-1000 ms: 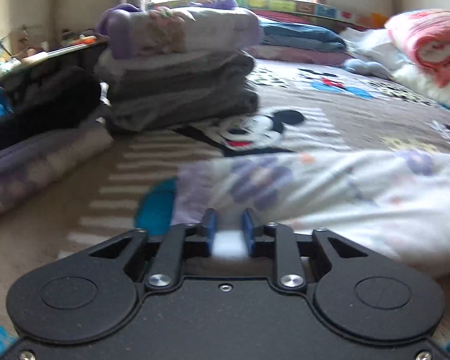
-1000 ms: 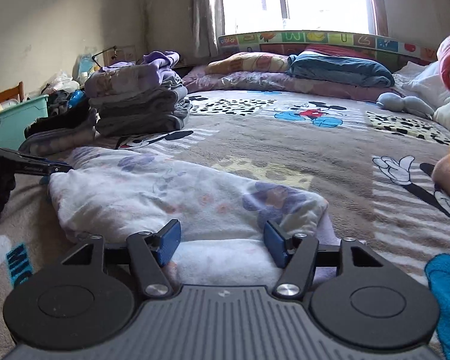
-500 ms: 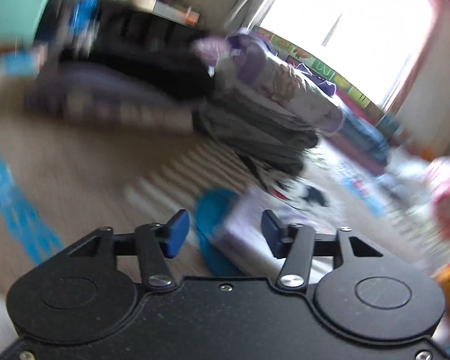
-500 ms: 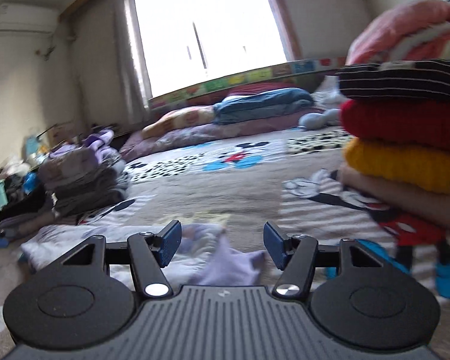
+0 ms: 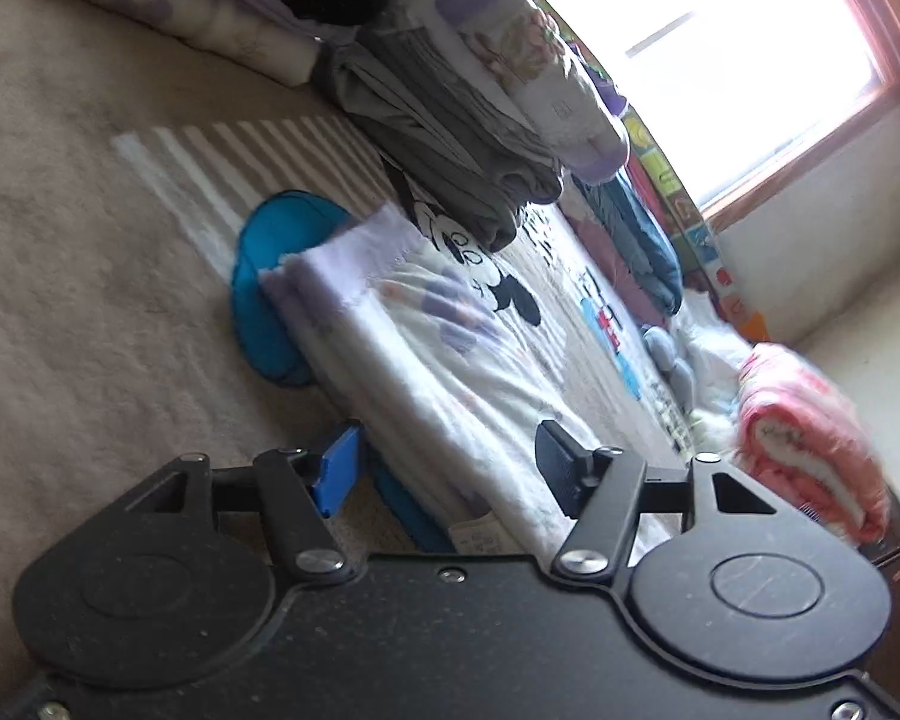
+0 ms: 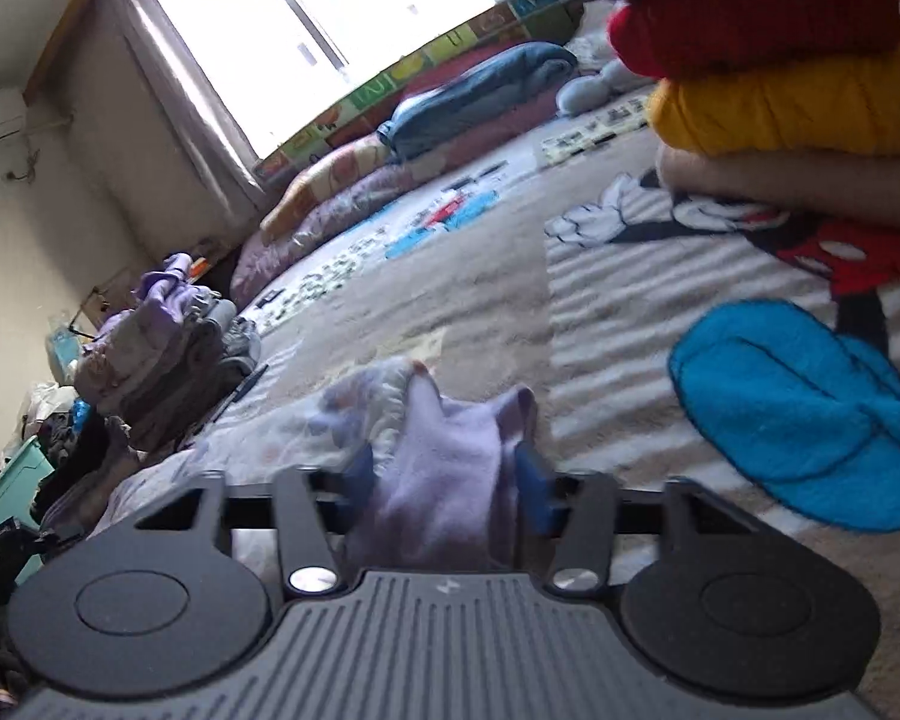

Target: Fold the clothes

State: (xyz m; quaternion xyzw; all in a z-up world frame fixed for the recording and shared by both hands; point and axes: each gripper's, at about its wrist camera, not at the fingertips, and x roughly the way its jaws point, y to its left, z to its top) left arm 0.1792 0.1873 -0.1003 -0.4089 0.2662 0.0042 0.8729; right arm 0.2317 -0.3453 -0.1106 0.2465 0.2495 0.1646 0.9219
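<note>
Fabric of the pale printed garment (image 5: 426, 348) fills the middle of the left wrist view, lying as a long folded strip on the bed cover (image 5: 78, 276), with 1 end over a blue shape printed on the cover. The left gripper (image 5: 450, 468) hovers over the near end of this strip with its jaws wide apart, and nothing is held between them. Beyond the garment stands a stack of folded clothes (image 5: 486, 120), close to its far end, and a pink blanket (image 5: 810, 450) lies at the right edge. In the right wrist view, the right gripper (image 6: 447, 480) has its 2 blue fingers pressed against a bunch of lilac cloth that belongs to the same garment (image 6: 354, 414), so I judge it is clenched on the garment's end. The rest of the garment trails to the left over the bed cover (image 6: 498, 276). A pile of sweaters (image 6: 780, 60), red over yellow, stands well apart at the upper right. I think the step in hand is the next fold, end to end. To do it well, the left gripper should take the edge squarely with both layers together, and the right should lift only enough to carry its end over, so that the edges meet evenly and no wrinkle is trapped inside.
</note>
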